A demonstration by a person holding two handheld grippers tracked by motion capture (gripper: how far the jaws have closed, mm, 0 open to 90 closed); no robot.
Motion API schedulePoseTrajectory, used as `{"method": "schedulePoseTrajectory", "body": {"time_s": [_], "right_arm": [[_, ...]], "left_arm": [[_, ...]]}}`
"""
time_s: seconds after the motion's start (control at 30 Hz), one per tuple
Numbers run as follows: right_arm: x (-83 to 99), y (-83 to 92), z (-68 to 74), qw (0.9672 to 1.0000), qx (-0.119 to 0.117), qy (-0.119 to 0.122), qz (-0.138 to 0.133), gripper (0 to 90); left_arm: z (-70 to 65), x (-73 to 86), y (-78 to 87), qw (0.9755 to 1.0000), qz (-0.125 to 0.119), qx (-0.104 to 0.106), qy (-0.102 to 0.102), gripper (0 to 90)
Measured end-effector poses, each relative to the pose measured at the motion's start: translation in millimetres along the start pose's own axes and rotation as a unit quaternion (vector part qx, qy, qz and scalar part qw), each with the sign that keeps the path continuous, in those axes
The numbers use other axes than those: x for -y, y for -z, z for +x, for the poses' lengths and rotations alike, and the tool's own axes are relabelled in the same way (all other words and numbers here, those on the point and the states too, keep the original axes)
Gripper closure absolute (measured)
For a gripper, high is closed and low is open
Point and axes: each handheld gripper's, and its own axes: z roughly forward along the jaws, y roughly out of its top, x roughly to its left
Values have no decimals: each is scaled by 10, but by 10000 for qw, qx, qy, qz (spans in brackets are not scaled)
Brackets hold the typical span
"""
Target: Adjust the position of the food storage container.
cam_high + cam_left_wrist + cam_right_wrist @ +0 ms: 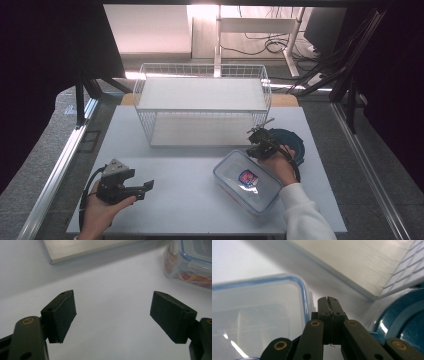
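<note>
1. We see the right tool (260, 142) clenched, its two black jaws pressed flat together with nothing between them, as the right gripper view (329, 300) shows plainly.
2. It sits at the far corner of the clear container (247, 181), just beside the blue-edged lid rim (304, 295); we cannot tell whether the jaw tips touch that rim.
3. The clear container lies on the tabletop (190, 200), near the front right, turned at an angle, with a red and blue sticker (248, 177) on its lid.
4. Right behind the right tool lies a dark blue round lid (292, 142), close against the person's right hand (280, 165).
5. The white wire basket (202, 102) stands at the back of the tabletop, its near right corner just beside the right tool, so that corner crowds the tool from the far side.
6. The left tool (142, 187) rests released at the front left, held in the left hand (100, 212), well apart from the container.
7. In the left gripper view its jaws (112, 312) stand wide apart over bare tabletop, with the container (190, 262) ahead to the right and the basket's base (82, 248) farther on.
</note>
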Motion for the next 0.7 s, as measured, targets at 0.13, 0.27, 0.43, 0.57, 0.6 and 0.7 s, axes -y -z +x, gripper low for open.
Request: {"method": "schedulePoseTrajectory", "body": {"time_s": [0.13,0.27,0.43,0.57,0.6,0.7], "right_arm": [[-13,-42,48,9996,173,207,123,887],[-37,-63,84,9994,132,307,117,888],[-126,-115,253,9981,-4,594,156,888],[-203,-164,427,9959,-168,873,177,888],[-239,-188,526,9941,-180,1043,226,888],[-267,-206,619,9927,-254,1156,249,888]], "left_arm": [[10,4,-15,10000,20,-17,6,204],[8,7,-31,10000,-8,-52,-20,204],[20,8,-8,9999,-81,-69,28,218],[31,13,-17,10000,-52,-67,16,219],[33,15,-21,10000,-42,-66,11,219],[38,22,-29,10000,-5,-59,4,219]]}}
